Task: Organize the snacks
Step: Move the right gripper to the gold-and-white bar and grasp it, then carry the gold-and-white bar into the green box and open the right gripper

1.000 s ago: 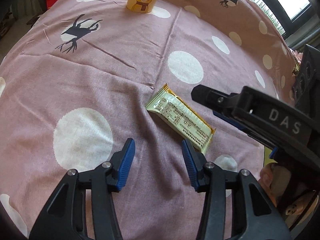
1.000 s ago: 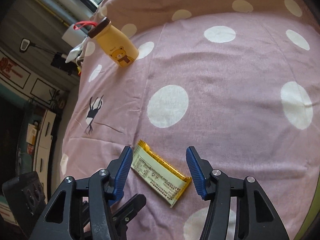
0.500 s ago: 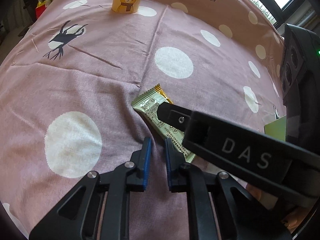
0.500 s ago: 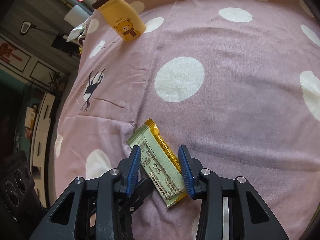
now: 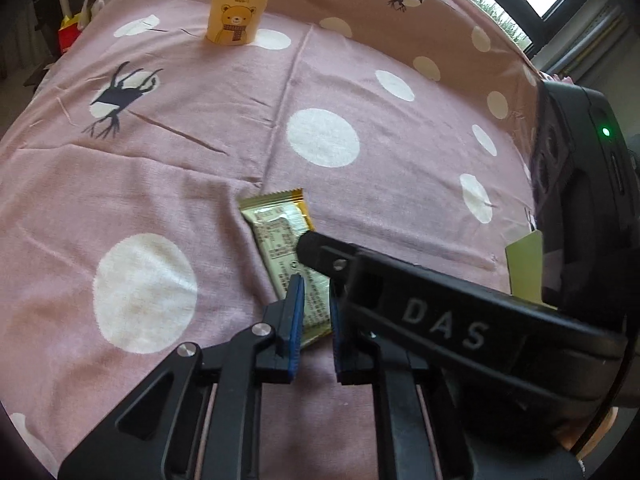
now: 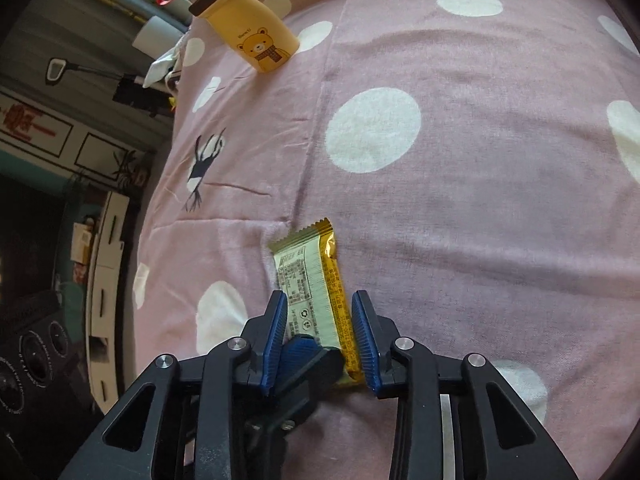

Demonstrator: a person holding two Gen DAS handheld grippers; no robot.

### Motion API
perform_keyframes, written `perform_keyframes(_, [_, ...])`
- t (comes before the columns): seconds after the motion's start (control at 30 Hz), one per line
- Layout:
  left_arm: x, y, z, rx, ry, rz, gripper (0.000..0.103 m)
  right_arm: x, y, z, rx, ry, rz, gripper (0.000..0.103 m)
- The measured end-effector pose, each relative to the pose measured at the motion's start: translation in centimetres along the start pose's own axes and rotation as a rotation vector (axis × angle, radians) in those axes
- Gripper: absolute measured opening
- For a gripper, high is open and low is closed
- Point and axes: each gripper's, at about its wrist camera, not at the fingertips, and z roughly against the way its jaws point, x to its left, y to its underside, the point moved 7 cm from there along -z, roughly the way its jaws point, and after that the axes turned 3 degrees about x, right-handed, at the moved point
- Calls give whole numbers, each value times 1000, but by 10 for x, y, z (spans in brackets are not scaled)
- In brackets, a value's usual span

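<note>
Near the middle of a pink cloth (image 5: 400, 200) with white dots and dark deer prints lies the bar (image 6: 308, 268), flat, printed side up, its crimped far end aimed toward the back of the cloth. Its wrapper is pale green with a gold strip along the right edge as the right wrist camera sees it.

Both tongs point steeply down at the bar's near half. The right tongs (image 6: 319, 296) straddle it across its width and their jaws are closing: each blue pad sits against a long edge of the wrapper, with the bar filling the space between them. From the left wrist camera, one black finger (image 5: 400, 300) of the right tongs crosses the bar from the right, its tip over the printed panel.

The left tongs (image 5: 315, 282) are closed down to a narrow slit. The near end of the bar shows through that slit, and from the right camera one left pad (image 6: 300, 354) lies at the bar's near left corner, tucked just under the right tongs' left finger. Whether the left pads actually pinch the wrapper or only rest on it is hard to tell from these angles.

Well apart from all this, at the far edge of the cloth, a yellow bottle (image 5: 234, 12) with a bear picture and a dark cap stands upright. A black box (image 5: 580, 200) with a green light stands at the cloth's right side, a pale green card (image 5: 524, 264) just beside it.
</note>
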Motion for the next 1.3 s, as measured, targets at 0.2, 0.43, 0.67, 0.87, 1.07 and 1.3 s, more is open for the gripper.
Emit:
perform_keyframes(0.2, [20, -2, 3, 8, -38, 42, 15, -2, -3, 16, -45, -9, -22, 37])
perform_keyframes(0.43, [20, 3, -10, 64, 15, 65, 17, 0, -5, 10, -23, -31, -37, 37])
perform_keyframes(0.67, [20, 2, -18, 99, 98, 103, 19, -5, -4, -1, 7, -46, -62, 37])
perform_keyframes(0.87, [19, -2, -19, 87, 124, 110, 17, -4, -6, -6, 7, -66, -49, 37])
perform_keyframes(1.07, [11, -4, -6, 34, 101, 58, 16, 0, -4, -2, -20, -55, -21, 37])
perform_keyframes(1.3, [-7, -7, 26, -77, 99, -28, 17, 11, -2, 26, -99, -71, -4, 37])
